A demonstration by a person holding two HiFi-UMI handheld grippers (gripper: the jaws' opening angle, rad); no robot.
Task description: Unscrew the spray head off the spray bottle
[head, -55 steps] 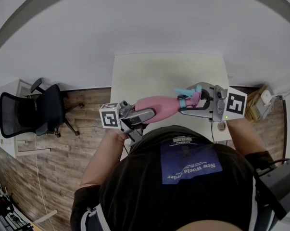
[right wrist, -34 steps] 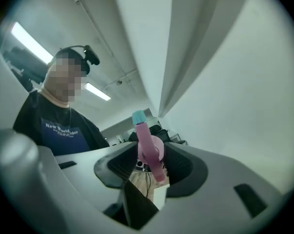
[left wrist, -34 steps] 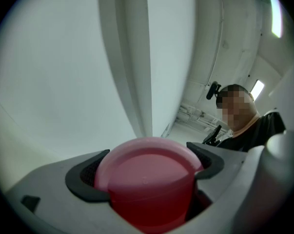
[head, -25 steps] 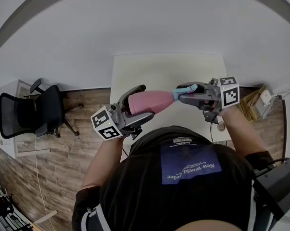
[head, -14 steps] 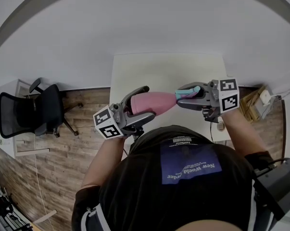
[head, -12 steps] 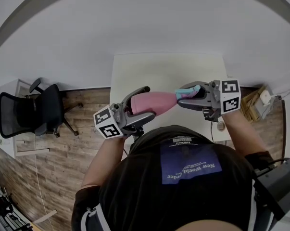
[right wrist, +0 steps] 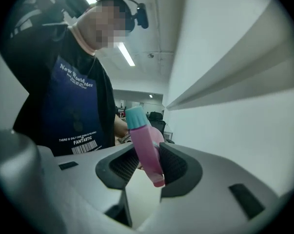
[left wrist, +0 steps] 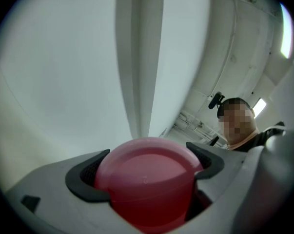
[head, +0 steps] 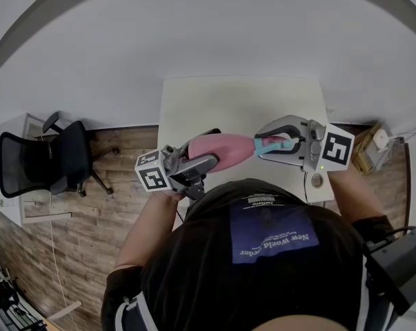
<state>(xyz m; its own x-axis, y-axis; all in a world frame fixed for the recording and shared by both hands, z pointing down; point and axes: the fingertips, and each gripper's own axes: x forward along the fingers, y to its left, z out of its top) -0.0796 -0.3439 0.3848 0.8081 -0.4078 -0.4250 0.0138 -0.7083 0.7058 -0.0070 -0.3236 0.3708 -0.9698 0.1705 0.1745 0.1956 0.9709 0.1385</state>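
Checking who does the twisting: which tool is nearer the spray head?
Right. The right tool has just been closing, its pads on the spray head; the left tool clamps the base of the bottle, at the far end.

Black T-shirt [head: 194, 267], blue chest panel [head: 273, 234] at six o'clock with white print. Grey left claw [head: 209, 148] and right claw [head: 266, 142], black ribbed pads [right wrist: 173, 165], each bearing a white, black-marked cube [head: 337, 148].
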